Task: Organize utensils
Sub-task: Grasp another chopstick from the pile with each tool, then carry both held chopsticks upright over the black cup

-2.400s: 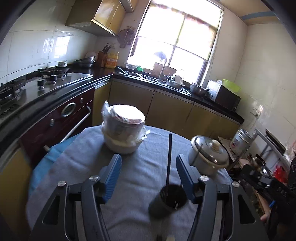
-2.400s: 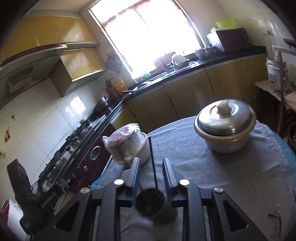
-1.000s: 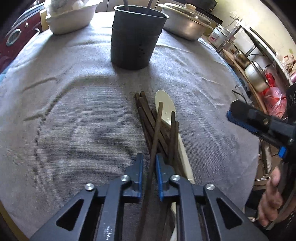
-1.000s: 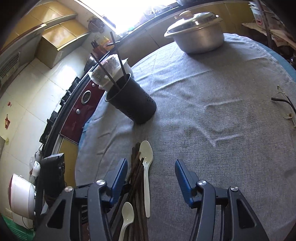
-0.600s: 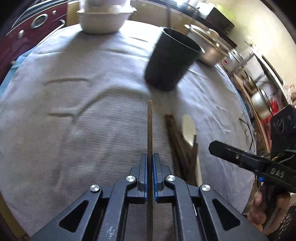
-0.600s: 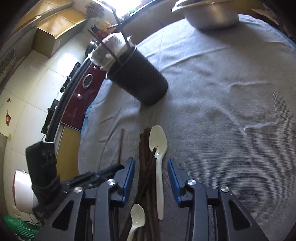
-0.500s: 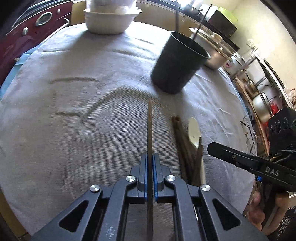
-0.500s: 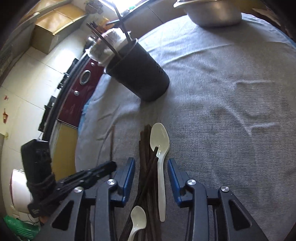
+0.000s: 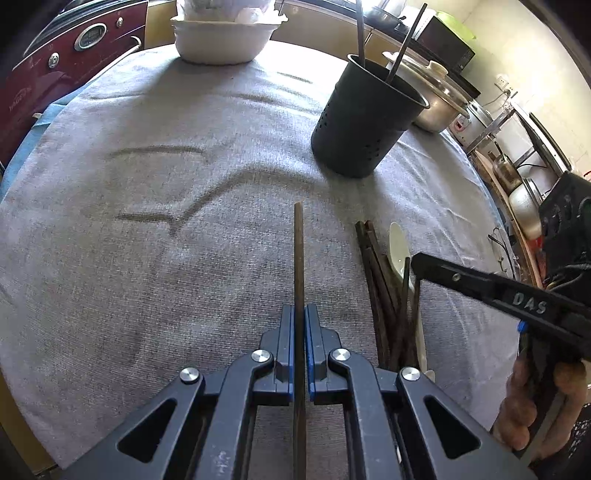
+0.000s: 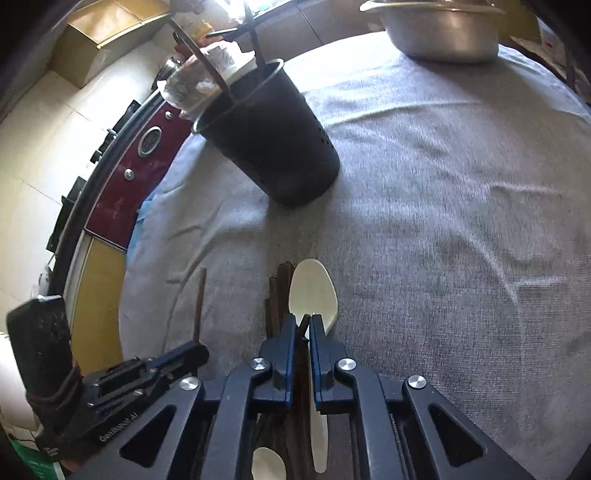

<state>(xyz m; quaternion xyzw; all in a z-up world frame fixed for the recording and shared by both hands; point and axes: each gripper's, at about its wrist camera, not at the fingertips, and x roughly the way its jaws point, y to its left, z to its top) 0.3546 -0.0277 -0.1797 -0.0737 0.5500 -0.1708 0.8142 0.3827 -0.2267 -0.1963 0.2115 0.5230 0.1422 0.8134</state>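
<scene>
My left gripper [image 9: 299, 312] is shut on a brown chopstick [image 9: 298, 254] and holds it above the grey cloth; it also shows in the right wrist view [image 10: 199, 306]. A black holder [image 9: 364, 122] with two chopsticks in it stands ahead to the right [image 10: 273, 147]. A pile of brown chopsticks [image 9: 384, 288] and a white spoon [image 9: 399, 243] lie on the cloth. My right gripper [image 10: 302, 323] is shut on a chopstick of that pile [image 10: 303, 325], over the white spoon [image 10: 314, 291]. A second white spoon [image 10: 267, 465] lies under it.
A white bowl with wrapped food [image 9: 225, 37] stands at the table's far edge. A steel pot with a lid [image 9: 436, 99] stands behind the holder [image 10: 443, 33]. A red oven front [image 9: 74, 44] lies beyond the table's left edge.
My right gripper has closed on a chopstick in the pile. My left gripper holds its chopstick as before and has shifted slightly left of the pile.
</scene>
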